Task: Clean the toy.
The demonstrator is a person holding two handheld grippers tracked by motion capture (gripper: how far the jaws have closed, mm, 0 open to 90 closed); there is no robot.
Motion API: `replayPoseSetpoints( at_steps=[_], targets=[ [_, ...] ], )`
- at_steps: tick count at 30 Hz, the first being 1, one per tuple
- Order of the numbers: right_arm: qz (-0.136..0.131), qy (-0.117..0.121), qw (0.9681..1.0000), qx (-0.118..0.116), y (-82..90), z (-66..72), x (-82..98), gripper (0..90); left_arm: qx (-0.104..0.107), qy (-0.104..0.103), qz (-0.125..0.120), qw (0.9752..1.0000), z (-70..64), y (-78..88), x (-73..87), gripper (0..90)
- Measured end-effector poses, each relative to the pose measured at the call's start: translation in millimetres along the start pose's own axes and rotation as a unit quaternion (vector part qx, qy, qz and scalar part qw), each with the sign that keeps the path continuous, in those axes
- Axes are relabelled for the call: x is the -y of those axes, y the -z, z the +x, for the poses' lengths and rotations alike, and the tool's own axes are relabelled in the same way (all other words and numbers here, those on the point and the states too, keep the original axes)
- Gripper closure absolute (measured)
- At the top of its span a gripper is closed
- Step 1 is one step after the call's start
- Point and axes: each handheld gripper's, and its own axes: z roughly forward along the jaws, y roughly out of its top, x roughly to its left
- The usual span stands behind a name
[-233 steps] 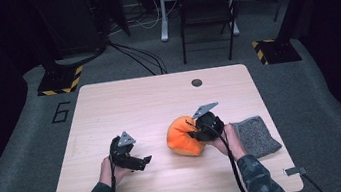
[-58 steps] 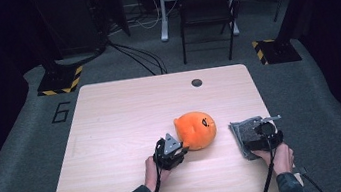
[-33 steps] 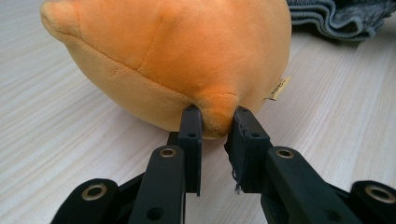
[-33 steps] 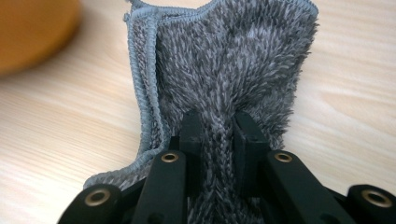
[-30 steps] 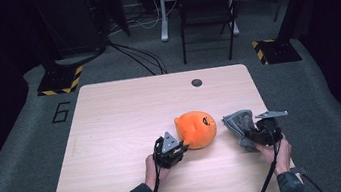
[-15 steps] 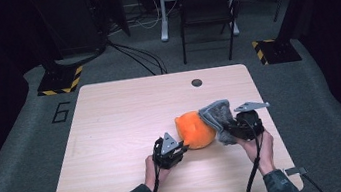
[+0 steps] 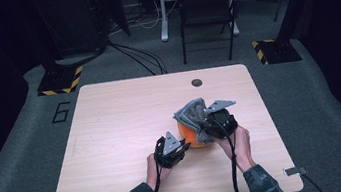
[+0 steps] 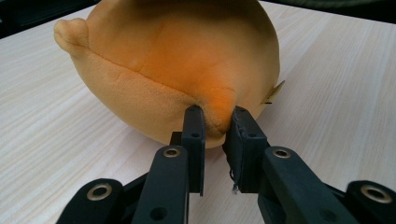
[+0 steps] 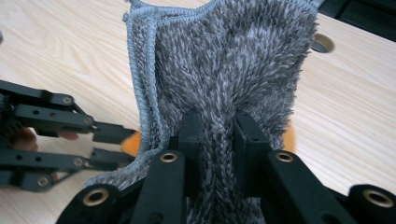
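The orange plush toy [image 7: 195, 137] is a rounded, soft-piled lump with a stitched seam running along its lower side, a small nub [image 8: 71, 32] sticking out at one end and a little tan tag [image 8: 273, 92] at the other. It lies on the pale wood-grain worktop [image 7: 111, 119], right of centre and towards the person's edge. In the left gripper view its long axis runs across the frame, nub to the left and tag to the right. The left claw [image 7: 182, 148] comes at it low from the person's left, and its two black jaws are clamped on a fold of the orange fabric at the lower seam, which bulges between the tips. The right claw [image 7: 203, 124] is pinched on a grey cloth [image 7: 190, 115] with a shaggy, tufted pile and a ribbed, stitched hem down one side. In the right gripper view the cloth rises from the jaws as a puckered fan, creased where it is gripped. In the high view the cloth drapes over the top of the toy, covering its far side, with orange showing below it.
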Motion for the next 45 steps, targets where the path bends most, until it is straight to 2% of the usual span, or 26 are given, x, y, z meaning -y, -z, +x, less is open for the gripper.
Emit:
replayPoseSetpoints(
  at_steps=[4, 9, 13, 14, 17, 19, 21, 22, 24, 26, 28, 33, 36, 38, 41, 42, 45],
  targets=[
    [0.005, 0.013, 0.9999, -0.009, -11.9, 8.8, -3.5, 75.4, 0.003, -0.003, -0.003, 1.0000, -2.5, -0.9, -1.5, 77.8],
    [0.023, 0.036, 0.9991, -0.003, -27.5, 12.3, 2.0, 75.4, 0.002, -0.005, 0.000, 1.0000, -3.7, -1.9, -1.3, 78.5],
    [0.026, 0.023, 0.9994, -0.001, -27.8, 11.2, 3.7, 75.5, 0.004, -0.002, 0.000, 1.0000, -3.8, -1.3, -0.2, 78.9],
    [0.026, 0.031, 0.9992, -0.001, -27.7, 9.4, 4.1, 75.4, 0.002, -0.001, 0.000, 1.0000, -4.6, -1.2, 0.3, 79.0],
    [0.028, 0.029, 0.9992, 0.002, -26.3, 7.8, 5.4, 75.4, 0.005, -0.008, 0.006, 0.9999, -3.1, 0.3, 0.8, 79.2],
    [0.028, 0.025, 0.9993, 0.003, -26.1, 7.8, 5.8, 75.4, 0.005, -0.003, 0.004, 1.0000, -2.9, -0.1, 1.0, 79.3],
    [0.028, 0.036, 0.9989, 0.011, -25.1, 6.0, 5.6, 75.3, 0.005, 0.000, 0.002, 1.0000, -3.2, -0.9, 0.9, 79.3],
    [0.032, 0.030, 0.9989, 0.019, -22.6, 4.5, 6.0, 75.3, 0.007, 0.001, 0.001, 1.0000, -3.1, -1.0, 1.0, 79.2],
    [0.032, 0.031, 0.9988, 0.020, -21.4, 1.7, 6.3, 75.3, 0.009, -0.001, 0.004, 0.9999, -1.8, -0.9, 1.7, 79.2],
    [0.031, 0.018, 0.9991, 0.024, -19.8, -3.5, 7.5, 75.3, 0.012, 0.005, 0.003, 0.9999, -1.3, -1.0, 2.7, 79.1],
    [0.029, 0.000, 0.9994, 0.016, -19.1, -12.6, 10.3, 75.3, 0.012, 0.005, 0.003, 0.9999, -1.1, -0.9, 3.0, 79.0],
    [0.029, -0.011, 0.9992, 0.023, -16.5, -19.2, 12.7, 75.1, 0.013, 0.002, 0.002, 0.9999, -1.2, -2.0, 2.7, 78.9],
    [0.029, -0.023, 0.9989, 0.028, -14.8, -29.0, 15.8, 74.9, 0.014, 0.003, 0.004, 0.9999, -0.6, -2.0, 3.8, 78.8],
    [0.029, -0.057, 0.9979, 0.015, -15.4, -39.5, 21.3, 74.9, 0.015, 0.004, 0.005, 0.9999, -0.4, -2.0, 4.3, 78.7],
    [0.029, -0.066, 0.9973, 0.016, -15.9, -44.5, 24.2, 74.9, 0.014, 0.000, 0.006, 0.9999, -0.7, -2.3, 3.7, 78.7],
    [0.029, -0.063, 0.9974, 0.022, -15.9, -47.0, 25.3, 74.9, 0.014, 0.002, 0.005, 0.9999, -1.0, -2.5, 3.8, 78.7],
    [0.032, -0.076, 0.9963, 0.025, -16.0, -54.4, 30.0, 74.9, 0.016, 0.004, 0.005, 0.9998, -0.3, -2.6, 4.2, 78.6]
  ],
)
